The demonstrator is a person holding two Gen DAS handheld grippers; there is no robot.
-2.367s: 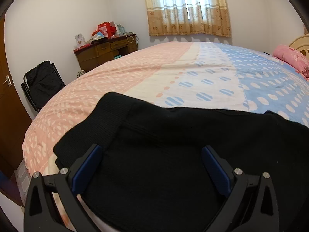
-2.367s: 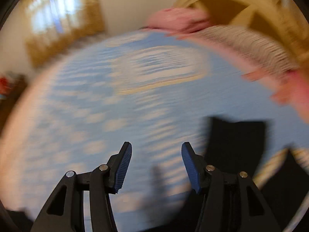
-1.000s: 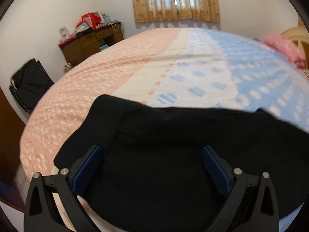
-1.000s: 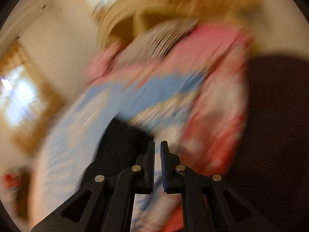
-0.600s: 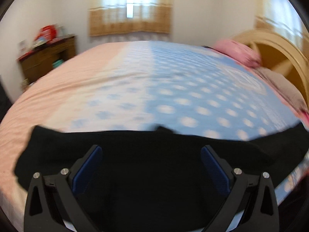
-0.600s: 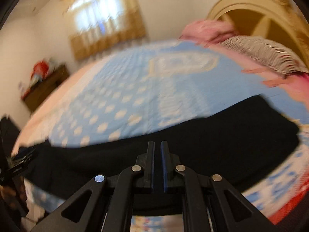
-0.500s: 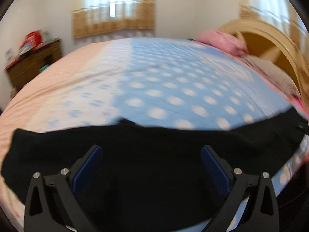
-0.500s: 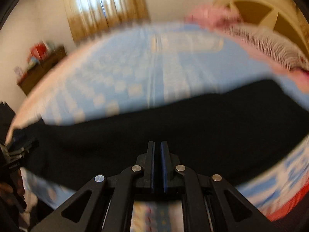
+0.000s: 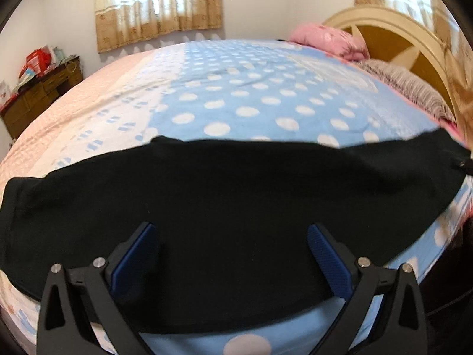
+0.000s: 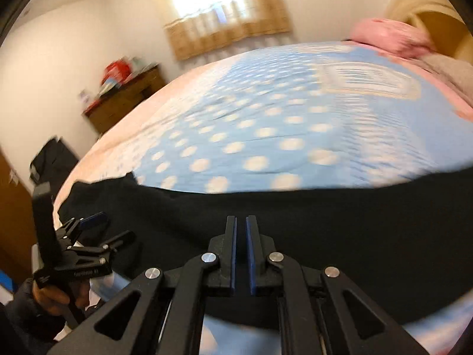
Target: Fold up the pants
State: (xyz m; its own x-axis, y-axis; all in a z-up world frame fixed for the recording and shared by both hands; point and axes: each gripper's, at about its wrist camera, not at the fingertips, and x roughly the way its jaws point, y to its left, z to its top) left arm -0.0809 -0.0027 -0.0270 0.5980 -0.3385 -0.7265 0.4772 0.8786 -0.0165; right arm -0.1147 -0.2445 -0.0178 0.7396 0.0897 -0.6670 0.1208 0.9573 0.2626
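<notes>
The black pants [image 9: 236,195] lay stretched flat along the near edge of the bed [image 9: 251,94], on its blue polka-dot cover, one end toward the pink side, the other toward the headboard [image 9: 414,47]. My left gripper [image 9: 233,251] hung over the cloth, its blue-padded fingers [image 9: 136,254] spread wide, pressing nothing. My right gripper [image 10: 240,248] pointed at the same pants with its jaws drawn together, and nothing showed in the slit between them.
</notes>
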